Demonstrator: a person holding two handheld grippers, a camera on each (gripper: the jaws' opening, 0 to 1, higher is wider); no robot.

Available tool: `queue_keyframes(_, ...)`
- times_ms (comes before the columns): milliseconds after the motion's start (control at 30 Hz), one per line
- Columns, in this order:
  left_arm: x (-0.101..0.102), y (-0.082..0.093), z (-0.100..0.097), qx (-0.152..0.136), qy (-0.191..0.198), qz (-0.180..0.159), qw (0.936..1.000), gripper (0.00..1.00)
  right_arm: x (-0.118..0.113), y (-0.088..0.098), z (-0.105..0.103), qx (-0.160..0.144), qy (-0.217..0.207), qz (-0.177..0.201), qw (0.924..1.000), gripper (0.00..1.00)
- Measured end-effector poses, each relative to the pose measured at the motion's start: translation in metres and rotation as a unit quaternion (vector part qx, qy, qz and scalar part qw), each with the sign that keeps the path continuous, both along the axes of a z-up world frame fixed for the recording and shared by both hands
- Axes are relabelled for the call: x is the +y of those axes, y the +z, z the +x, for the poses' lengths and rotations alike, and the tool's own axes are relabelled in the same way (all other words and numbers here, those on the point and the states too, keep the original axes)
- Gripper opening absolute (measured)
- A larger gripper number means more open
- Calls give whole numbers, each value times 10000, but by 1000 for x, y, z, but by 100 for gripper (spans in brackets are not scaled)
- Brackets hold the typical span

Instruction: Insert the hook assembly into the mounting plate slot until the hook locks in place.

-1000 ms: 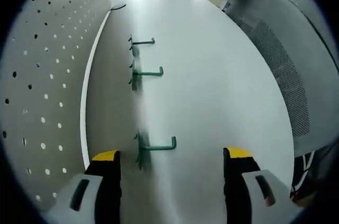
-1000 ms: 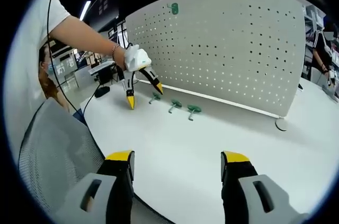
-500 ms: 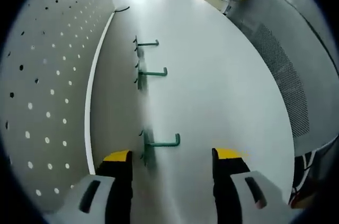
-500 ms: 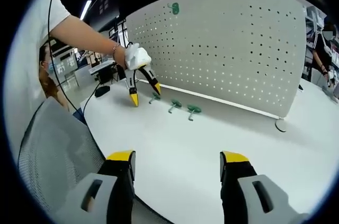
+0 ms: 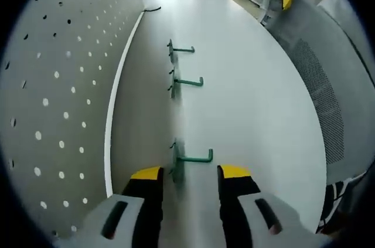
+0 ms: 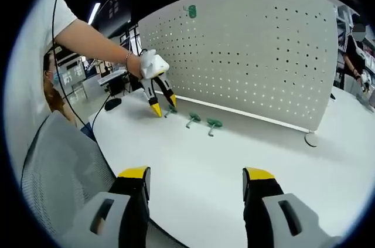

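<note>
We count three green hooks lying in a row on the white bench (image 5: 246,84) beside the pegboard (image 5: 53,84), and a fourth hook (image 6: 191,9) hanging high on that board. The nearest hook (image 5: 190,158) lies just ahead of the left gripper (image 5: 187,173), between its jaw tips. Its jaws have narrowed since a second ago and closed in on the hook. The right gripper (image 6: 196,173) hangs with jaws wide, holding nothing, well apart from the hooks.

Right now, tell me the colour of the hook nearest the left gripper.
Green; the nearest hook shows best in the left gripper view, just ahead of the left gripper.
</note>
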State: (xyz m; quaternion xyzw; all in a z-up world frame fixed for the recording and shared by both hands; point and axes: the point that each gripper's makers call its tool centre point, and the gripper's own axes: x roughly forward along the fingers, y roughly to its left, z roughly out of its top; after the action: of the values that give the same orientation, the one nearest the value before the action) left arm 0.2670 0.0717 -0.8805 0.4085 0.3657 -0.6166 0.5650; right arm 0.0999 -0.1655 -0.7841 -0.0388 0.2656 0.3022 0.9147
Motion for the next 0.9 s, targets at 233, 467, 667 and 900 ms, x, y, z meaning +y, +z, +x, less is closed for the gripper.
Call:
queue_keyframes(233,0,0,3,-53,83,5,10000,24,1,0,-1,28,6,16,10000,62)
queue_keyframes(467,-2,1,5,-105,304,-48,9995,17,4,3,0,-8,-8,52,10000,63)
queue_keyframes(667,-3,1,8,-235,511,-135,9983,10,3,5,2,-41,-30,31,10000,62)
queue_keyframes(900,-3,0,11,-442,492,-159,9977,5,-1,0,0,55,-74,-16,10000,63)
